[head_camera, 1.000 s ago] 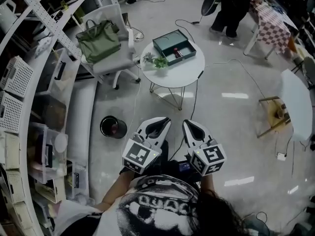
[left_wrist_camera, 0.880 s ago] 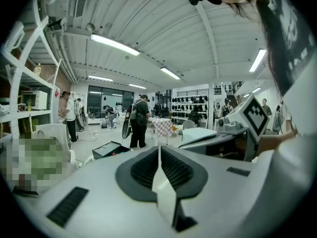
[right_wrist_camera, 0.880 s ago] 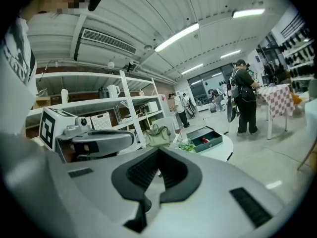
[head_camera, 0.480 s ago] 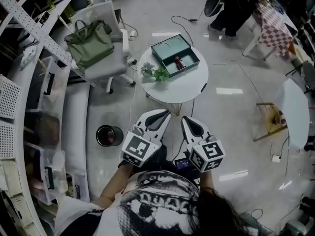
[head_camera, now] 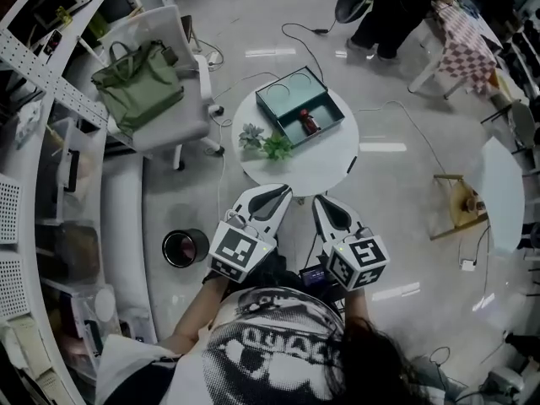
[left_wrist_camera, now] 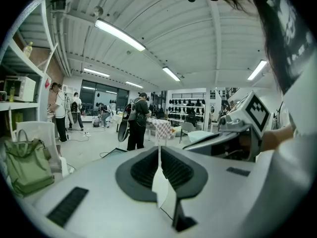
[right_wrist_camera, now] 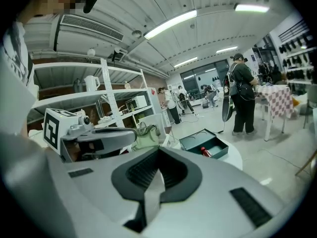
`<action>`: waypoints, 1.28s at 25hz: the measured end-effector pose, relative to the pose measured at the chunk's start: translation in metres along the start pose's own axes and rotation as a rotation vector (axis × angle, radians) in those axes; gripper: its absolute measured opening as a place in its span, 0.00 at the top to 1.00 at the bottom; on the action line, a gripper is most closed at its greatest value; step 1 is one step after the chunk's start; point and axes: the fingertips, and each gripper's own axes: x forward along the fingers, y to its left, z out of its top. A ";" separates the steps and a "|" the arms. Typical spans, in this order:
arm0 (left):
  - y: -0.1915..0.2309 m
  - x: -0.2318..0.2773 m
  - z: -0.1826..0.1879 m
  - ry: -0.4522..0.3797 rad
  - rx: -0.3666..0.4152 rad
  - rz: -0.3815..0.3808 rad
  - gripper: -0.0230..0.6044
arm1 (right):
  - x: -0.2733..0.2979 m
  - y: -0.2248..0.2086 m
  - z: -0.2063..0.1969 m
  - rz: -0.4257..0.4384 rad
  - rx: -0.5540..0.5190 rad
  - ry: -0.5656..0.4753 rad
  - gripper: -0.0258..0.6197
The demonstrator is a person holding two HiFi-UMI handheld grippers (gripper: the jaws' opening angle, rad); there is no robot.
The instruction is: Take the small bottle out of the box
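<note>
Both grippers, left (head_camera: 271, 193) and right (head_camera: 326, 207), jaws together and empty at lower centre; bottle (head_camera: 309, 122) lies in box (head_camera: 268, 102) at upper centre, probably light, rigid, slippery, best pinched mid-body.

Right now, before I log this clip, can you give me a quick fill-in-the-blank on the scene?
The small bottle lies inside the open ____ on the round table.
The green bag sits on a white ____.
The left gripper and the right gripper both have their fingers ____, holding nothing.
Missing words: box; chair; shut.
</note>
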 end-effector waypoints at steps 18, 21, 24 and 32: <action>0.047 0.024 0.000 0.015 0.002 -0.055 0.93 | 0.047 -0.022 0.013 -0.059 0.028 0.017 0.96; 0.050 0.028 -0.002 0.021 -0.007 -0.035 0.93 | 0.052 -0.027 0.014 -0.042 0.024 0.025 0.96; 0.054 0.034 -0.001 0.026 -0.011 -0.014 0.93 | 0.061 -0.034 0.018 -0.016 0.023 0.033 0.96; 0.071 0.063 0.000 0.055 -0.026 0.066 0.93 | 0.090 -0.066 0.029 0.058 0.015 0.057 0.96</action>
